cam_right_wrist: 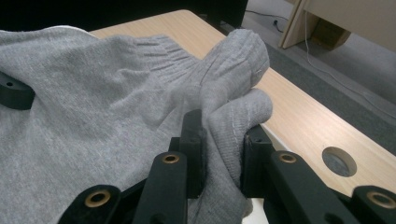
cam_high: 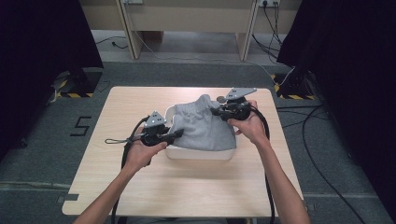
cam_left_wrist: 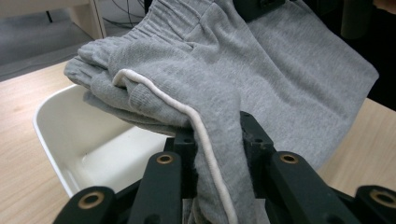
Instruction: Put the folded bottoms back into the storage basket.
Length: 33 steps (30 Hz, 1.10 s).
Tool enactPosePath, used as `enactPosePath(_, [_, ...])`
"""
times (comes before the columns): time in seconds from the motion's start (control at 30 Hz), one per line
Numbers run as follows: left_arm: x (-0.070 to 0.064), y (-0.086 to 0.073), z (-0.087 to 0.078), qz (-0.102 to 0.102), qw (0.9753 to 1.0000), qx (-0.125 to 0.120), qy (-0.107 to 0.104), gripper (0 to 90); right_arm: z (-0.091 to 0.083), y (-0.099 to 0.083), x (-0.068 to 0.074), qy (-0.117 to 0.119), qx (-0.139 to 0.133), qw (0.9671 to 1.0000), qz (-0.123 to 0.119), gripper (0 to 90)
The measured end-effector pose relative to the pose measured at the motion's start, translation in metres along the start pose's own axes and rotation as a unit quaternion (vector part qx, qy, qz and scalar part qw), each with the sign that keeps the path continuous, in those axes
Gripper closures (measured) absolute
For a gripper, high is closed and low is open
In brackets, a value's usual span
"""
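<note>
- The left gripper point(cam_left_wrist: 215, 140) has both black jaws pressed against a fold of the grey garment point(cam_left_wrist: 243, 70), cloth bunched tight between them.
- A white cord point(cam_left_wrist: 205, 140) runs along the fold's edge and passes down between the jaws.
- Beyond the jaw tips the garment rises in a heap, its ribbed, gathered band at the far top.
- Left of the jaws and under the cloth sits a white tub point(cam_left_wrist: 51, 135), its inside bare.
- The wooden table point(cam_left_wrist: 18, 158) shows on both sides of the jaws.
</note>
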<state>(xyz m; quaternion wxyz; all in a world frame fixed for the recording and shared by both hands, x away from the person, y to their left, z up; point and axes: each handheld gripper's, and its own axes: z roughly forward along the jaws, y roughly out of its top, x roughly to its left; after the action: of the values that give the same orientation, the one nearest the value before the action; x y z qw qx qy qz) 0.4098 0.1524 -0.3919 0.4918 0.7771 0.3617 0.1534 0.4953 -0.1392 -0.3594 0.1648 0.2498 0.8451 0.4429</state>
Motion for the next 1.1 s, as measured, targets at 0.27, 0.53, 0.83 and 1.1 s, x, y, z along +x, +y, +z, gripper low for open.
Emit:
enactPosePath(0.27, [0.011,-0.004,0.016,-0.005,0.9999,0.009,0.013,72.5,0.014,-0.005,-0.009,-0.007,0.010,0.9999,0.009,75.7])
enactPosePath(0.53, [0.016,-0.011,0.030,-0.007,0.9996,0.020,0.019,72.5,0.026,-0.011,-0.016,-0.009,0.023,0.9996,0.016,75.6])
enactPosePath(0.83, [0.021,-0.017,0.040,-0.010,0.9989,0.039,0.022,72.4,0.038,-0.017,-0.018,-0.011,0.042,0.9989,0.020,75.6])
enactPosePath(1.1, [0.026,-0.025,0.045,-0.012,0.9982,0.054,0.024,72.4,0.047,-0.019,-0.015,-0.007,0.054,0.9984,0.018,75.5])
